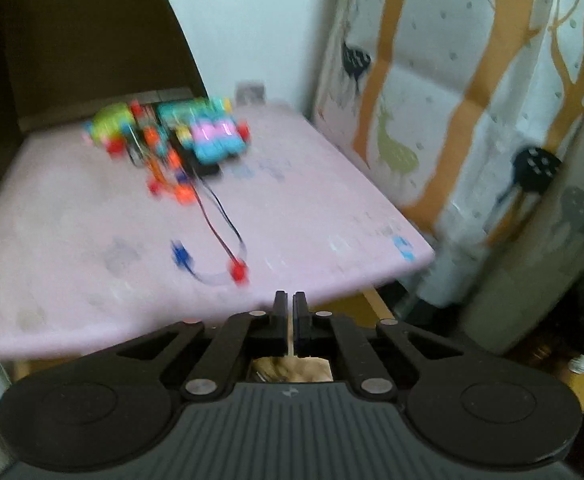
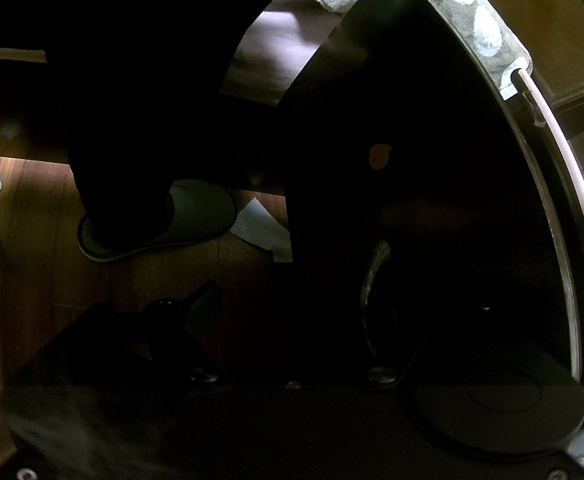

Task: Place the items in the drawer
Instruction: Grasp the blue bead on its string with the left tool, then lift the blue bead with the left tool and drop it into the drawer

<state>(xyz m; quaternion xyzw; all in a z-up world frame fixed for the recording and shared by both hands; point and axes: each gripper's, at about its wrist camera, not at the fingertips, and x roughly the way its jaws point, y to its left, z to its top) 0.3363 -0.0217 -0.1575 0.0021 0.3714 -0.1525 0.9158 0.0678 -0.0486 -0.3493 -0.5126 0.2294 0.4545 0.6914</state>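
Observation:
In the blurred left wrist view, a heap of colourful toy circuit blocks (image 1: 171, 136) lies at the far side of a pink tabletop (image 1: 312, 208), with a red and black wire pair (image 1: 219, 216) trailing to a red connector (image 1: 237, 270) and a blue connector (image 1: 180, 256). My left gripper (image 1: 290, 300) is shut and empty, at the table's near edge. In the dark right wrist view, a dark drawer front (image 2: 412, 160) carries a metal handle (image 2: 374, 280). My right gripper (image 2: 292, 312) is open just before that handle, its left finger (image 2: 201, 306) visible.
A dark curved chair back (image 1: 71, 40) stands behind the table on the left. A curtain with tree and deer print (image 1: 472, 100) hangs on the right. In the right wrist view a slippered foot (image 2: 159, 220) and paper scraps (image 2: 263, 228) are on the wooden floor.

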